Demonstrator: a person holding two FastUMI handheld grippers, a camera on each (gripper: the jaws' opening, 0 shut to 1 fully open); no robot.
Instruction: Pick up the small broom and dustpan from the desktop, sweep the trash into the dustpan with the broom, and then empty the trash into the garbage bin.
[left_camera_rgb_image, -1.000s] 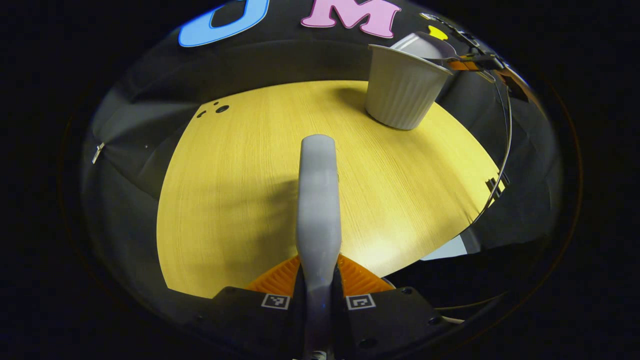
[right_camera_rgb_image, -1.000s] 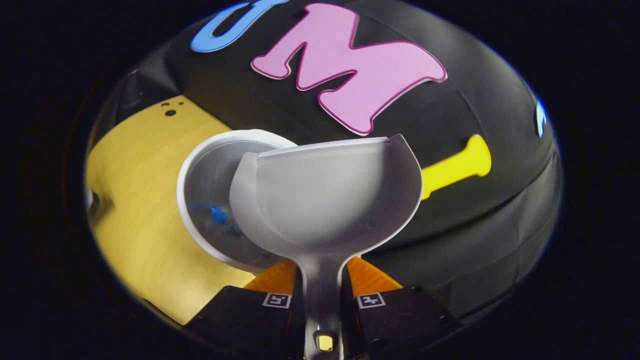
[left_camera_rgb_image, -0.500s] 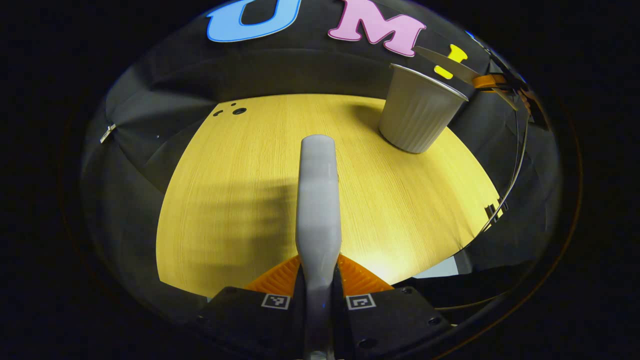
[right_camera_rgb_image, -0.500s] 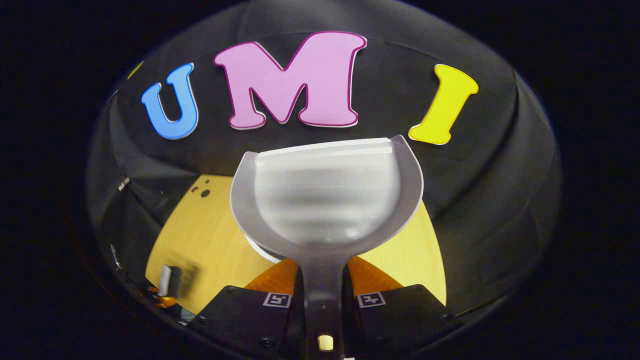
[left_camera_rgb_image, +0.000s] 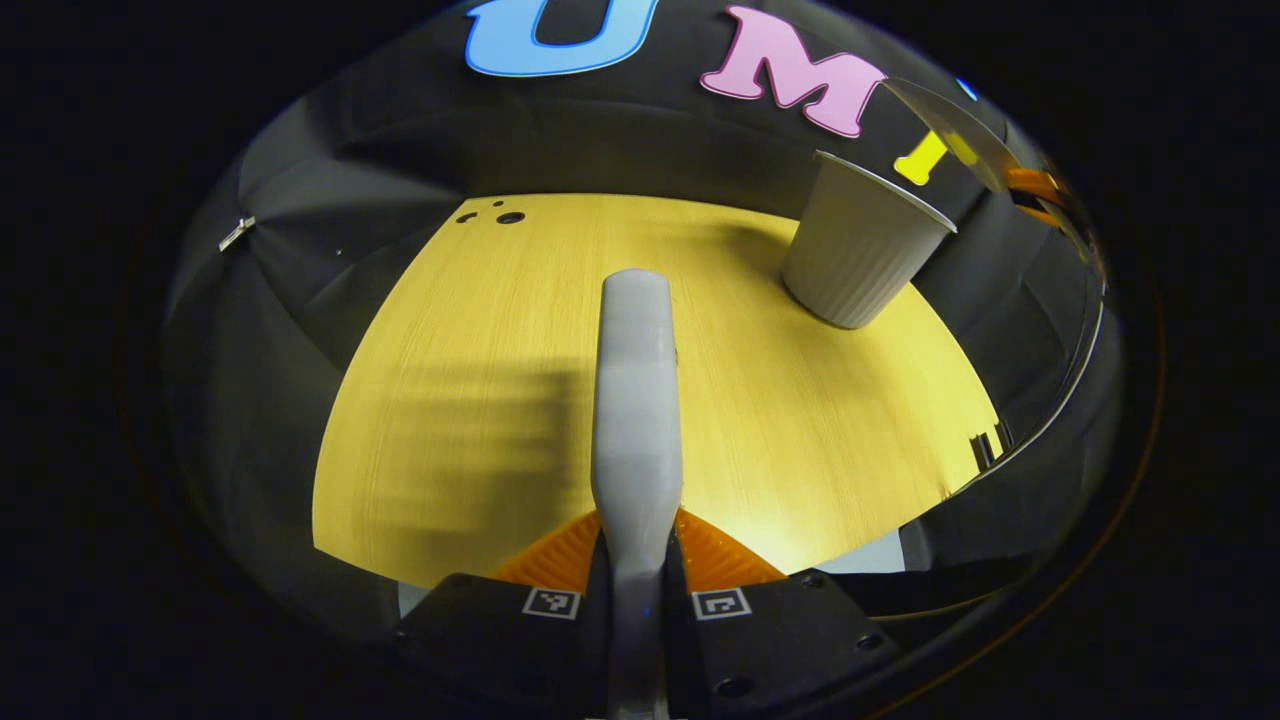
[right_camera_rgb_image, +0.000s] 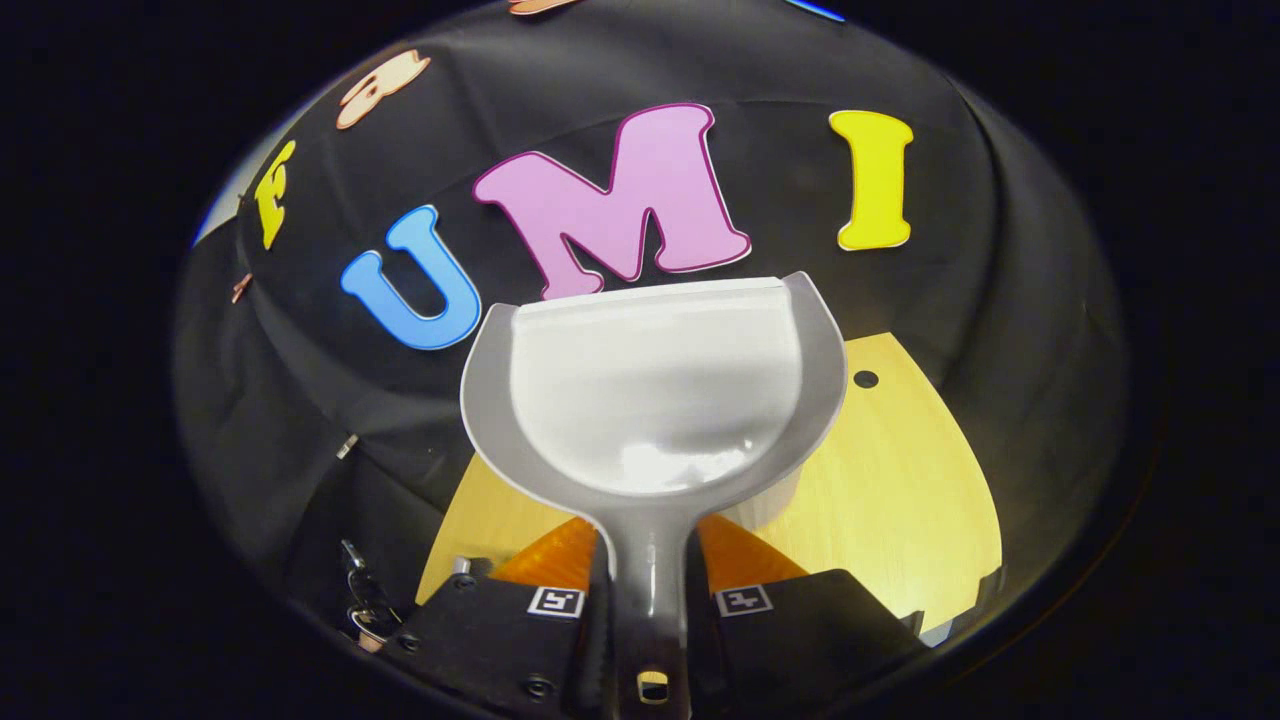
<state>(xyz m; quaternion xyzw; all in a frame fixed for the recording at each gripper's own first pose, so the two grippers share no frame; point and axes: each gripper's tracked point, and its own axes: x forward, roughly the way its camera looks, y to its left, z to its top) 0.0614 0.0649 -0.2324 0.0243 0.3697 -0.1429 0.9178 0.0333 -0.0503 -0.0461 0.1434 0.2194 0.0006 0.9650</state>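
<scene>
The grey broom handle (left_camera_rgb_image: 636, 400) runs straight ahead from my left gripper (left_camera_rgb_image: 637, 545), which is shut on it above the yellow tabletop (left_camera_rgb_image: 480, 420). The white ribbed garbage bin (left_camera_rgb_image: 860, 250) stands upright at the table's far right. Above it tilts the grey dustpan (left_camera_rgb_image: 945, 120), held by the other gripper (left_camera_rgb_image: 1040, 185). In the right gripper view the dustpan (right_camera_rgb_image: 650, 400) faces me with no trash showing in its scoop, and my right gripper (right_camera_rgb_image: 650, 560) is shut on its handle. Below the scoop a strip of the bin (right_camera_rgb_image: 772, 503) peeks out.
Small round holes (left_camera_rgb_image: 510, 217) mark the table's far left corner, and another hole (right_camera_rgb_image: 866, 379) shows in the right gripper view. Black cloth walls close in behind and beside the table. The table's near edge (left_camera_rgb_image: 860, 555) drops off at the lower right.
The dustpan has swung up from its tilt over the bin, where blue trash lay inside, and now faces the wall. The left gripper with the broom has drifted slightly left.
</scene>
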